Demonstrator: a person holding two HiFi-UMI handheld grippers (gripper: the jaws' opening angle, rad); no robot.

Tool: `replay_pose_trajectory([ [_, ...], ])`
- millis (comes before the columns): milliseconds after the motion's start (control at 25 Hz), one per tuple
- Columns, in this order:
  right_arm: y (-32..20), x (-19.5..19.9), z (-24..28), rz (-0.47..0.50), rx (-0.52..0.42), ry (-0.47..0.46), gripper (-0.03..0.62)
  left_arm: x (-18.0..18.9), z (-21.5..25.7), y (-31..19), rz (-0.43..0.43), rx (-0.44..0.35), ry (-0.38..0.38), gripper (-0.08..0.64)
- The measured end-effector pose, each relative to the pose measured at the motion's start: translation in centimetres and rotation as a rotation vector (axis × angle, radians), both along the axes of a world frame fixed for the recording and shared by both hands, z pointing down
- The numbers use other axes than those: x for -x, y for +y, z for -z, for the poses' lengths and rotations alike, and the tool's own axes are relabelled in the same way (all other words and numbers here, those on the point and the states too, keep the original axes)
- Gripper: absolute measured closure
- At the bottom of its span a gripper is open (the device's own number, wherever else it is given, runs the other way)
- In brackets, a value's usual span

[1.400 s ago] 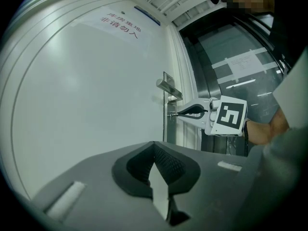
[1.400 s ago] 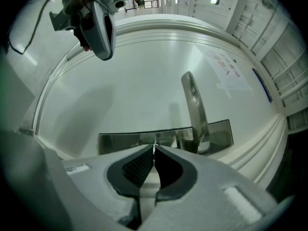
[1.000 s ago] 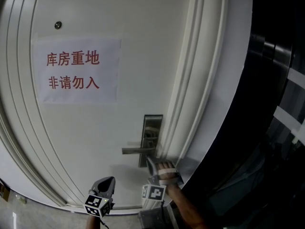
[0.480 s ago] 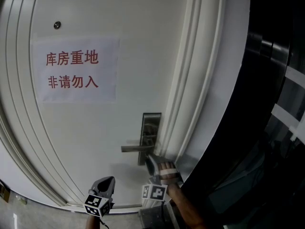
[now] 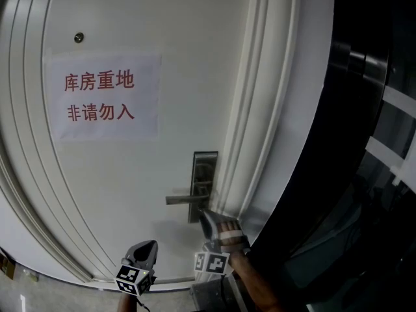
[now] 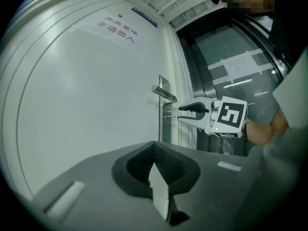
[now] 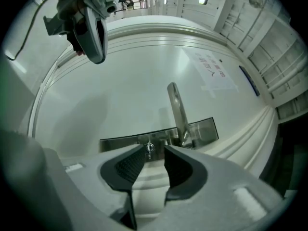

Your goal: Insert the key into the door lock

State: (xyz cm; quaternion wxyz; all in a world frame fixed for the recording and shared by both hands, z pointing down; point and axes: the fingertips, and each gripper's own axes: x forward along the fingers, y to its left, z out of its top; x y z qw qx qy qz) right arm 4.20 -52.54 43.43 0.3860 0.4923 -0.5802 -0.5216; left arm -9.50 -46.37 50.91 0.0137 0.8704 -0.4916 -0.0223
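Note:
A white door carries a steel lock plate (image 5: 205,164) with a lever handle (image 5: 187,199). A small key (image 7: 149,148) sticks out of the keyhole below the handle (image 7: 177,109); it also shows as a thin stem, the key (image 6: 168,116). My right gripper (image 7: 149,159) points level at the lock. Its jaws have just been opening and now stand open, with the key between the tips and untouched by the pads. That right gripper (image 5: 207,218) sits just below the handle. My left gripper (image 5: 146,249) hangs lower left, apart from the door, shut and empty.
A paper notice (image 5: 104,96) with red characters is stuck on the door's upper left. Ribbed frame mouldings (image 5: 250,129) run beside the lock, and a dark glass wall (image 5: 370,148) stands to the right. The person's forearm (image 5: 257,285) trails behind the right gripper.
The head view has drifted slightly. Both grippers keep their places by the door; the jaw movement is too small to make out there.

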Motion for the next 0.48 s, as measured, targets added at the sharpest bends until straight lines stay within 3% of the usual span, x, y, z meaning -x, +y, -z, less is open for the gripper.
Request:
replay_pose_trajectory([
  [280, 1.9, -0.1, 1.1, 0.009, -0.032, -0.073, 0.574, 0.0, 0.2, 1.0, -0.019, -0.003, -0.003, 0.557],
  [480, 3.1, -0.2, 0.8, -0.001, -0.021, -0.105, 0.591, -0.1, 0.3, 1.7, -0.036, -0.005, -0.005, 0.557],
])
